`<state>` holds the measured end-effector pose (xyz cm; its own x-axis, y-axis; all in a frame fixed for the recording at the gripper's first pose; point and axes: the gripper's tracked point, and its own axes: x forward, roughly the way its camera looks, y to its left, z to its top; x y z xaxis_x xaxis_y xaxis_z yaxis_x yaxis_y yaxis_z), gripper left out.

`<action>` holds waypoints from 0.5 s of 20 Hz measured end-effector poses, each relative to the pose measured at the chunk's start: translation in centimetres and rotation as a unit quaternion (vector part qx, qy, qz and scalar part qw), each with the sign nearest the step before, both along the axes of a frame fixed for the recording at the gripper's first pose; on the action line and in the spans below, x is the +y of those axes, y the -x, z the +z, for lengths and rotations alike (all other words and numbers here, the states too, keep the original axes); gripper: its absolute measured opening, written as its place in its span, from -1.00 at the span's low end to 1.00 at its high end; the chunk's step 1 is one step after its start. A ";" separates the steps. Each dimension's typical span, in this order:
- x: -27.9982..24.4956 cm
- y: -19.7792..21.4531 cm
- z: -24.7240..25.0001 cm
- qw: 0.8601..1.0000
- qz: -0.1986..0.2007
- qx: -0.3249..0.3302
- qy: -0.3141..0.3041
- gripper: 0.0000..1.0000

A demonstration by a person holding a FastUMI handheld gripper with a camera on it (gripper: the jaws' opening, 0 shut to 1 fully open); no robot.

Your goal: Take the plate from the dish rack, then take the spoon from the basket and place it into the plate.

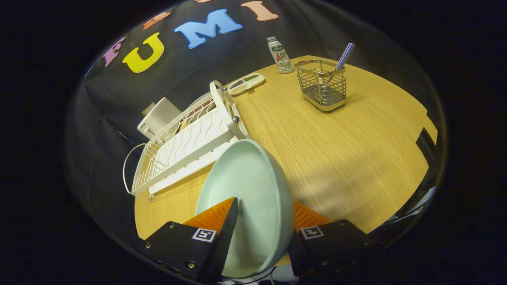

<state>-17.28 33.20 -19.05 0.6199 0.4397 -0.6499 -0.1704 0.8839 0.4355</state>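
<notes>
The plate (pixel 253 190) stands on edge between the fingers, clear of the dish rack (pixel 186 150) just beside it. The gripper (pixel 259 221) is clamped on the plate's rim. Well beyond, the spoon (pixel 344 57) stands in the wire basket (pixel 321 85) on the table (pixel 356 150).

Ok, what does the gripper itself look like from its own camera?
The gripper has two blocky black housings fastened with small screws, each carrying a square black-and-white marker tag on top. Ahead of each housing a wedge-shaped finger with a ribbed surface tapers forward. A thin dark cable loops below, between the housings.
</notes>
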 end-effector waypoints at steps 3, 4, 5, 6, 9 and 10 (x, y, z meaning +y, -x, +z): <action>-0.7 -0.1 0.2 1.000 -0.006 -0.004 0.006 0.26; -1.1 -0.4 0.6 1.000 -0.013 -0.009 0.005 0.26; -1.5 -0.8 1.0 1.000 -0.021 -0.015 0.005 0.26; -2.1 -1.4 1.6 0.999 -0.033 -0.025 0.005 0.26; -4.0 -3.2 4.2 0.996 -0.069 -0.056 0.006 0.26; -4.8 -4.1 5.1 0.994 -0.080 -0.068 0.007 0.26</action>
